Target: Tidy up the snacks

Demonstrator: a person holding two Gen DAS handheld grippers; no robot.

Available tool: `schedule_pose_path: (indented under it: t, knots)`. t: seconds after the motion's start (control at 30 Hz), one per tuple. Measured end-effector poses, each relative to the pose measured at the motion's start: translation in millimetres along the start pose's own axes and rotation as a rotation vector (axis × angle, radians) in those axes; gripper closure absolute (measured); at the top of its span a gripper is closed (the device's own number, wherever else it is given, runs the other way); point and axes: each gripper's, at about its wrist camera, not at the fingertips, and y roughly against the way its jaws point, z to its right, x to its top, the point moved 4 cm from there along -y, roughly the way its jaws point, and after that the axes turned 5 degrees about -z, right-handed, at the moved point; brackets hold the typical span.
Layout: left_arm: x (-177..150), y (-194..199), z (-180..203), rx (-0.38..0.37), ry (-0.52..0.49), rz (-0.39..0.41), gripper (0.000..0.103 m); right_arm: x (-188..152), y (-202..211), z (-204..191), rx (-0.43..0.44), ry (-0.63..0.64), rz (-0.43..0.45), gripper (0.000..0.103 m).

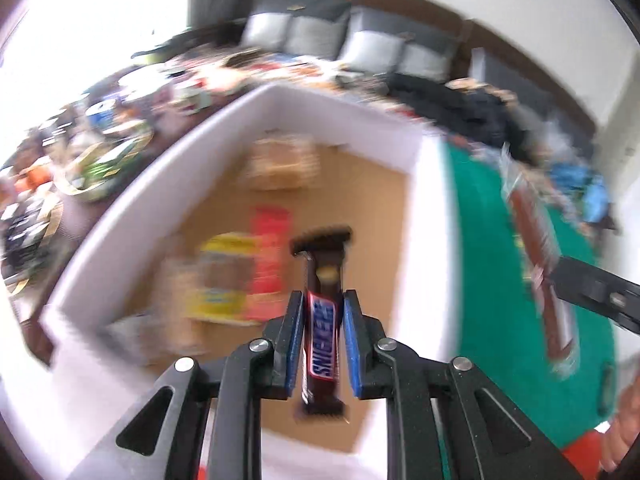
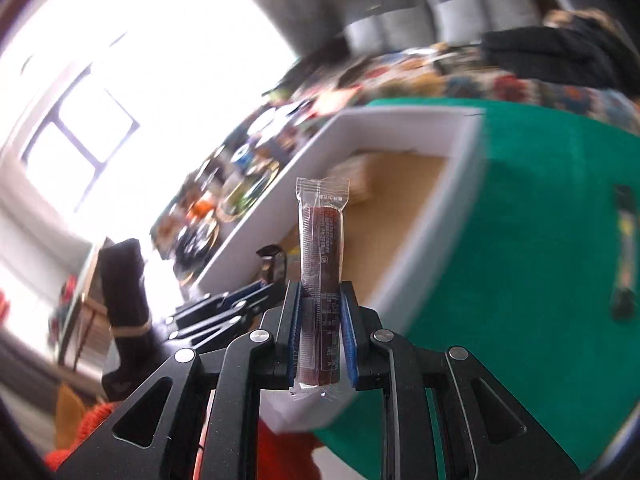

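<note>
My left gripper is shut on a Snickers bar and holds it above the white box with a brown floor. Several snack packs lie inside the box, among them a yellow pack and a red pack. My right gripper is shut on a dark red snack stick in clear wrap, near the box's near edge. That stick and right gripper also show at the right of the left wrist view. The left gripper shows at the left of the right wrist view.
The box stands on a green table cover. A dark snack bar lies on the green cover to the right. A cluttered table lies beyond the box, with a sofa and grey cushions behind.
</note>
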Motion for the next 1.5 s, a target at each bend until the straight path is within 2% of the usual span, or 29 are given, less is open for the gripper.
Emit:
schedule_pose_path:
  t: [0.03,0.07,0.1,0.2,0.27,0.37,0.47,0.53,0.6,0.67,0.77,0.87,1.07,1.17,1.2,1.5]
  knots:
    - [-2,-2,-10,0.033,0.018,-0.005,0.059,0,-12,-7,0.007,0.007,-0.018,0.063]
    - [-6,-2,-24,0.075,0.050,-0.007,0.033,-2,-23,-9,0.010,0.004,-0.037,0.054]
    - [-9,0,-34,0.099,0.079,0.009,0.021,-11,-21,-7,0.007,-0.001,-0.035,0.047]
    - [-33,16,-48,0.068,0.139,0.066,0.020,-29,-8,14,-0.051,-0.001,0.016,0.041]
    - [-38,18,-35,0.019,0.136,0.076,0.020,-40,0,42,-0.153,0.005,0.033,0.040]
    - [-43,31,13,-0.071,0.043,0.125,0.020,-76,19,103,-0.388,0.030,0.052,0.039]
    - [-53,41,79,-0.181,-0.083,0.150,0.010,-140,51,179,-0.664,0.025,0.061,0.039]
    - [-60,39,124,-0.250,-0.160,0.150,0.002,-177,81,215,-0.753,-0.021,0.085,0.039]
    - [-72,23,173,-0.298,-0.245,0.122,0.000,-203,107,240,-0.803,-0.071,0.121,0.039]
    - [-81,-1,212,-0.297,-0.309,0.062,0.000,-224,133,265,-0.851,-0.117,0.141,0.038]
    - [-97,-56,264,-0.258,-0.381,-0.017,0.001,-235,154,300,-0.883,-0.196,0.136,0.037]
    - [-100,-94,296,-0.218,-0.383,-0.044,0.001,-233,170,326,-0.896,-0.260,0.133,0.037]
    - [-96,-148,321,-0.150,-0.396,-0.071,0.001,-223,178,357,-0.907,-0.296,0.104,0.037]
    - [-100,-155,322,-0.101,-0.434,-0.047,0.001,-225,178,368,-0.884,-0.344,0.138,0.036]
    - [-101,-155,323,-0.093,-0.447,-0.036,0.001,-228,178,369,-0.881,-0.352,0.162,0.031]
    - [-99,-156,321,-0.103,-0.448,-0.027,0.000,-228,180,376,-0.889,-0.403,0.164,0.018]
